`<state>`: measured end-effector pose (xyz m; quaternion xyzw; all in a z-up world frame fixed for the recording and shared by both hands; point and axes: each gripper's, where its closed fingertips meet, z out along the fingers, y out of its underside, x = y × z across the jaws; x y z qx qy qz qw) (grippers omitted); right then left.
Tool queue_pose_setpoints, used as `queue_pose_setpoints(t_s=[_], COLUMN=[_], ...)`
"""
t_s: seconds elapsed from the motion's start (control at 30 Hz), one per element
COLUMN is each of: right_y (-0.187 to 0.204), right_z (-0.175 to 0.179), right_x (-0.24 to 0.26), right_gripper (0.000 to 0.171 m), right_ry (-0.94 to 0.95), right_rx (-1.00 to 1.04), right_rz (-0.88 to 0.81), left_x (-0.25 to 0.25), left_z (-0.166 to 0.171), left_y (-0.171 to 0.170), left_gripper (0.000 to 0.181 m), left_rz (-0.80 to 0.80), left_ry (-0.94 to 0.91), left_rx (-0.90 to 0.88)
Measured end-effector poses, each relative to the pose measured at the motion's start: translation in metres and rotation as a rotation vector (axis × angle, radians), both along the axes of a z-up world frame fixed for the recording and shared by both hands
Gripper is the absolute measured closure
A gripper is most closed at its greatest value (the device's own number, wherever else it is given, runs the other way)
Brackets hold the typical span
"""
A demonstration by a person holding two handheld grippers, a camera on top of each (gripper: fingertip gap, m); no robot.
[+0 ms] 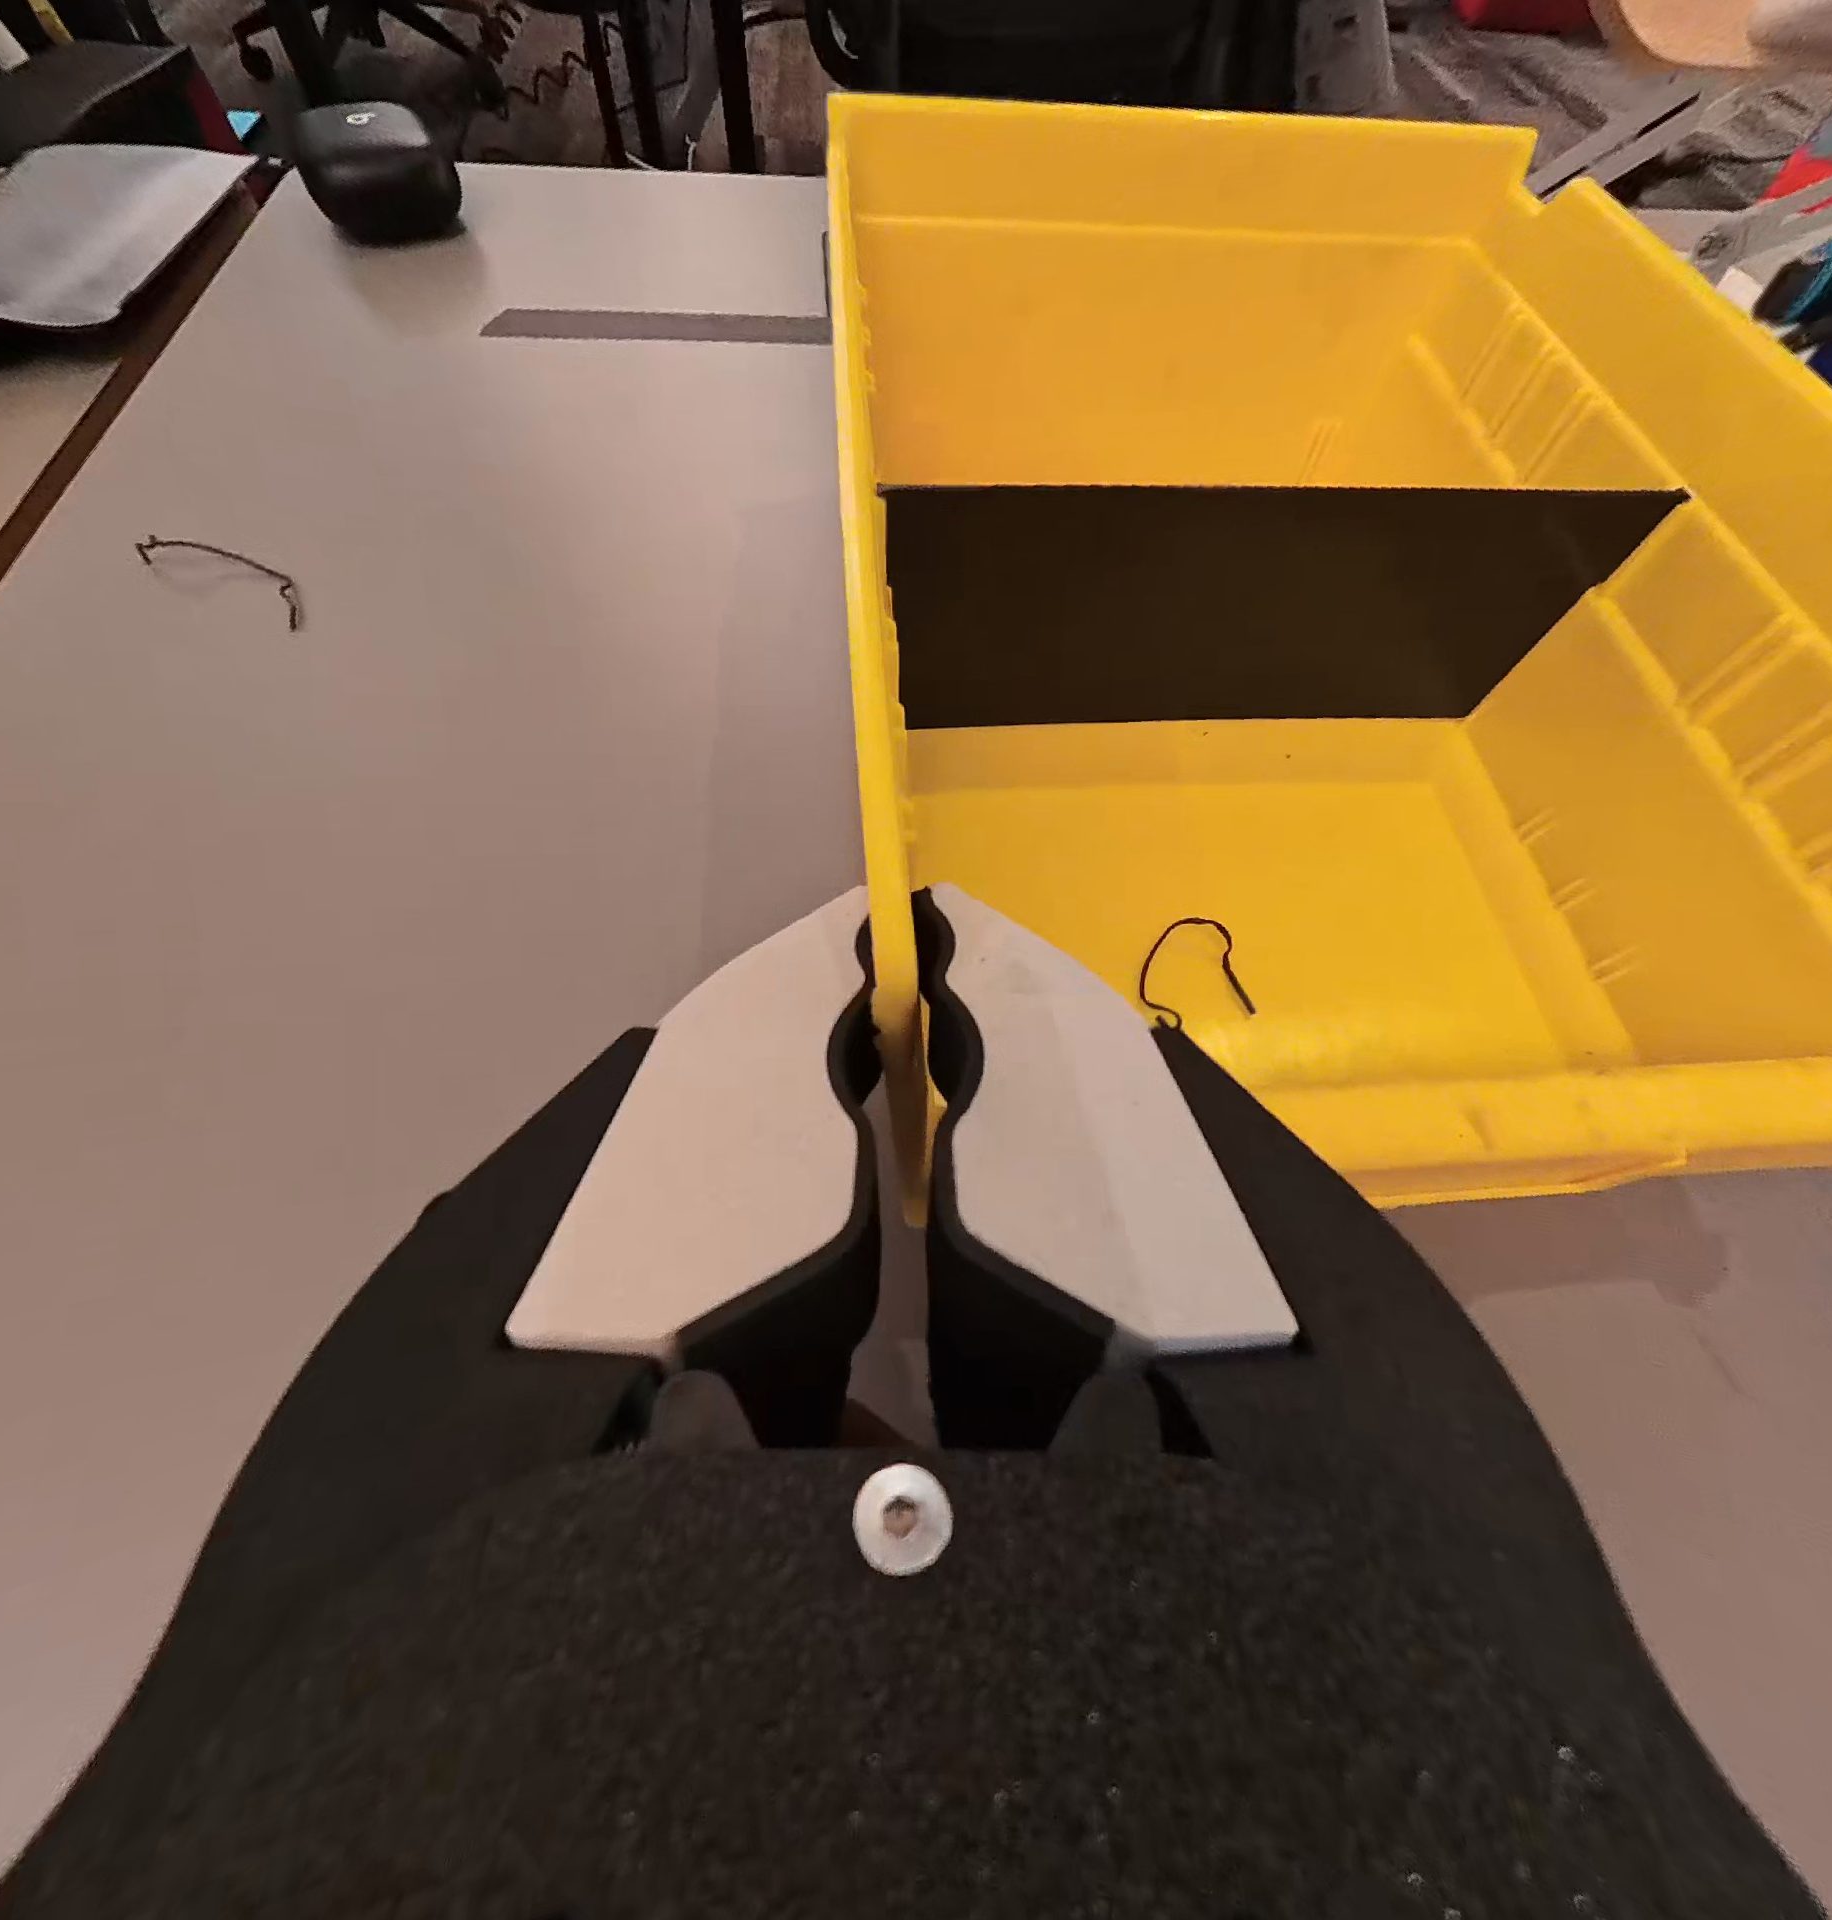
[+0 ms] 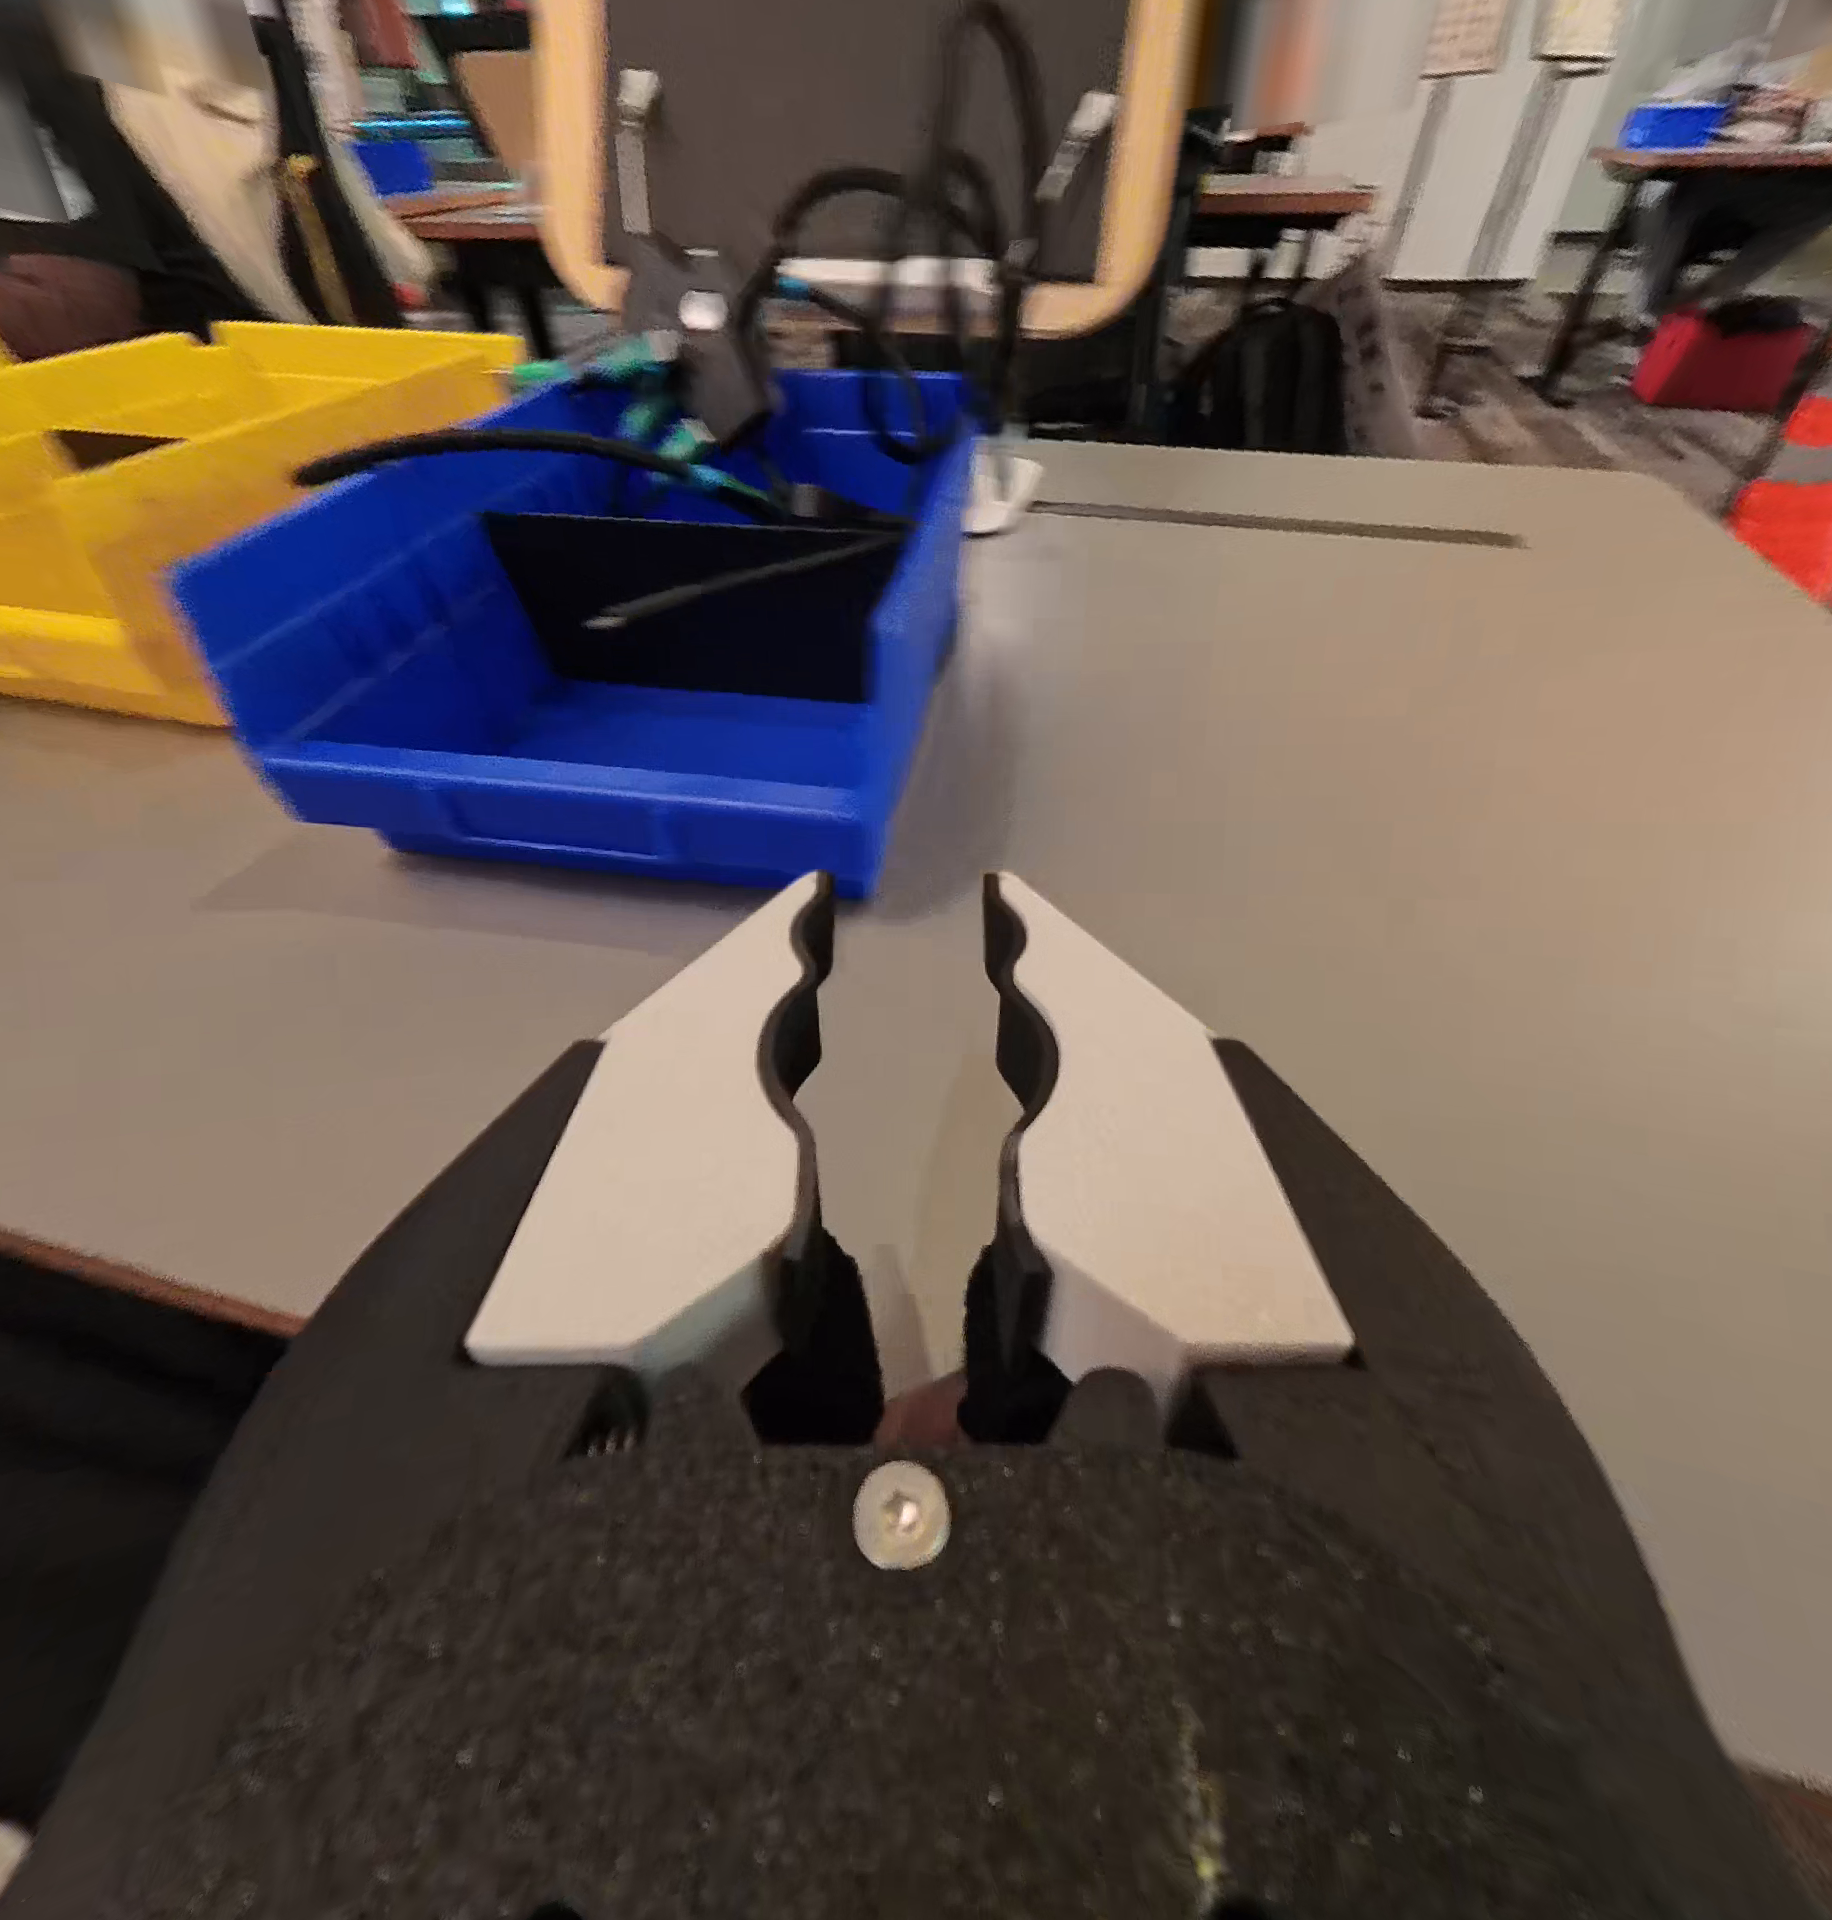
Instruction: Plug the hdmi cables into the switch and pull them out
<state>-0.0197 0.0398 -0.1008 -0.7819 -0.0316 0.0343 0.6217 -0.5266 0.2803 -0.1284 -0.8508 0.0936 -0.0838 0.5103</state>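
The left gripper (image 1: 896,925) is clamped on the near left wall of the yellow bin (image 1: 1307,312), which is split by a black divider (image 1: 1203,613) and stands on the grey table (image 1: 424,779). The right gripper (image 2: 907,883) is held over the table with its jaws spread and empty. The cables (image 2: 746,447) are heaped in the far half of the blue bin (image 2: 579,790), just beside the yellow one; the switch cannot be made out for certain.

Yellow bin (image 1: 1307,312), black divider (image 1: 1203,613); blue bin (image 2: 579,769), grey table (image 2: 1411,831).
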Motion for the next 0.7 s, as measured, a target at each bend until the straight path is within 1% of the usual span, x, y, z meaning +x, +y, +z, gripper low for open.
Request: queue_pose_setpoints(t_s=[0.07,0.1,0.17,0.23,0.27,0.3,0.33,0.4,0.47,0.53,0.57,0.6,0.63,0.67,0.7], right_y=[0.005,0.006,0.003,0.002,0.009,0.019,0.031,0.055,0.081,0.100,0.103,0.104,0.103,0.104,0.105], right_z=[0.002,0.001,-0.007,-0.011,-0.009,-0.006,-0.002,0.007,0.010,-0.002,-0.011,-0.022,-0.030,-0.028,-0.027], right_x=[-0.049,-0.080,-0.151,-0.210,-0.231,-0.246,-0.260,-0.286,-0.303,-0.315,-0.326,-0.335,-0.341,-0.340,-0.335], right_gripper=[0.143,0.143,0.142,0.139,0.131,0.118,0.111,0.107,0.106,0.107,0.111,0.122,0.115,0.120,0.135], right_ry=[-0.018,-0.037,-0.056,-0.045,-0.037,-0.023,0.006,0.075,0.073,0.012,0.023,0.023,0.022,0.024,0.018], right_rx=[-0.003,-0.010,-0.057,-0.090,-0.080,-0.067,-0.062,-0.050,-0.024,-0.043,-0.069,-0.104,-0.129,-0.123,-0.134], right_rz=[0.124,0.206,0.424,0.557,0.571,0.554,0.536,0.514,0.463,0.411,0.416,0.427,0.429,0.393,0.348], left_x=[-0.002,-0.004,-0.005,-0.009,-0.010,-0.011,-0.013,-0.016,-0.015,-0.010,-0.006,-0.002,0.002,0.002,0.001], left_z=[0.000,0.000,-0.001,-0.001,-0.001,-0.001,-0.001,-0.001,-0.001,0.000,0.000,0.001,0.001,0.001,0.003], left_y=[-0.012,-0.019,-0.035,-0.053,-0.063,-0.073,-0.083,-0.106,-0.131,-0.152,-0.162,-0.170,-0.178,-0.185,-0.192], left_gripper=[0.178,0.178,0.178,0.178,0.178,0.178,0.178,0.178,0.178,0.178,0.178,0.177,0.177,0.176,0.176], left_rz=[0.019,0.033,0.048,0.073,0.081,0.094,0.115,0.158,0.192,0.204,0.203,0.200,0.205,0.223,0.243], left_ry=[0.007,0.004,0.009,0.010,0.016,0.024,0.033,0.057,0.067,0.073,0.085,0.094,0.100,0.114,0.140], left_rx=[-0.012,-0.016,-0.022,-0.033,-0.035,-0.038,-0.039,-0.039,-0.046,-0.029,-0.014,0.002,0.018,0.021,0.026])
